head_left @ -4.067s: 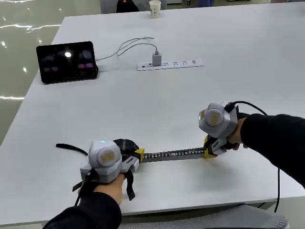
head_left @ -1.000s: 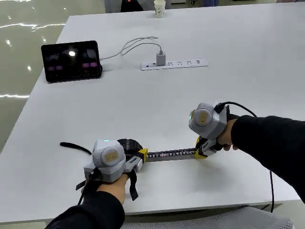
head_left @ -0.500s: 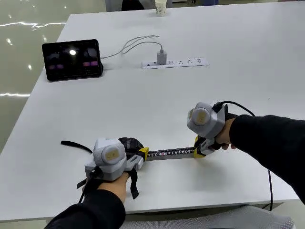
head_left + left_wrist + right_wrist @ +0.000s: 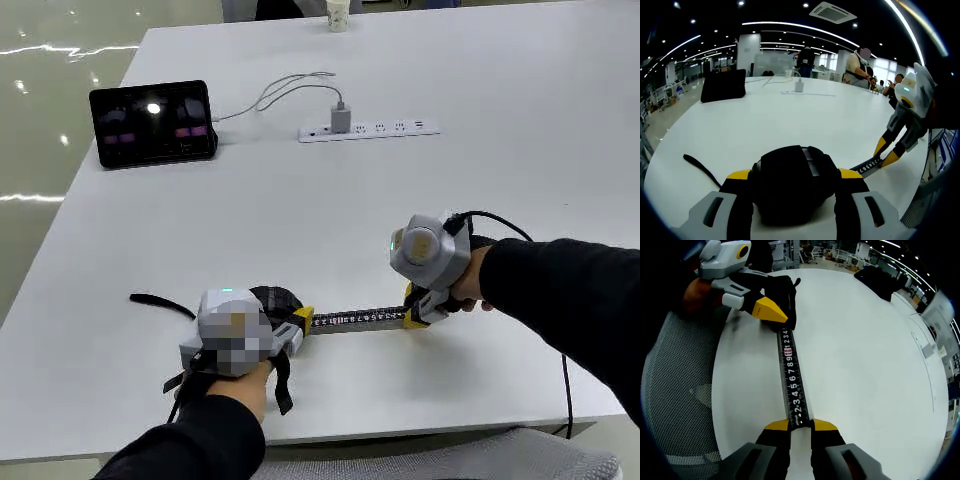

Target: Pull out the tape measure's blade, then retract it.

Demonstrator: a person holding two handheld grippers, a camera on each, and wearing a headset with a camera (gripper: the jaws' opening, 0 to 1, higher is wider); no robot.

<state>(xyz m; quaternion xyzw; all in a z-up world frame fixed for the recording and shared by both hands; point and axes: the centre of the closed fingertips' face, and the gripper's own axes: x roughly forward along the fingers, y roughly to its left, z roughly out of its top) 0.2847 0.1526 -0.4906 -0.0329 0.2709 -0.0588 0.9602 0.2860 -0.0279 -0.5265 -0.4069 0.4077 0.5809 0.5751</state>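
My left gripper (image 4: pixel 794 175) is clamped around the black tape measure case (image 4: pixel 790 197), which lies on the white table (image 4: pixel 300 210) close to its near edge. My right gripper (image 4: pixel 800 426) pinches the tip of the blade (image 4: pixel 790 370), which is stretched flat between the two grippers. Beyond them, open tabletop reaches to the tablet (image 4: pixel 153 122) and the power strip (image 4: pixel 370 128).

Matt black tape case (image 4: pixel 790 185) and blade (image 4: pixel 791 385) on smooth table (image 4: pixel 300 220).
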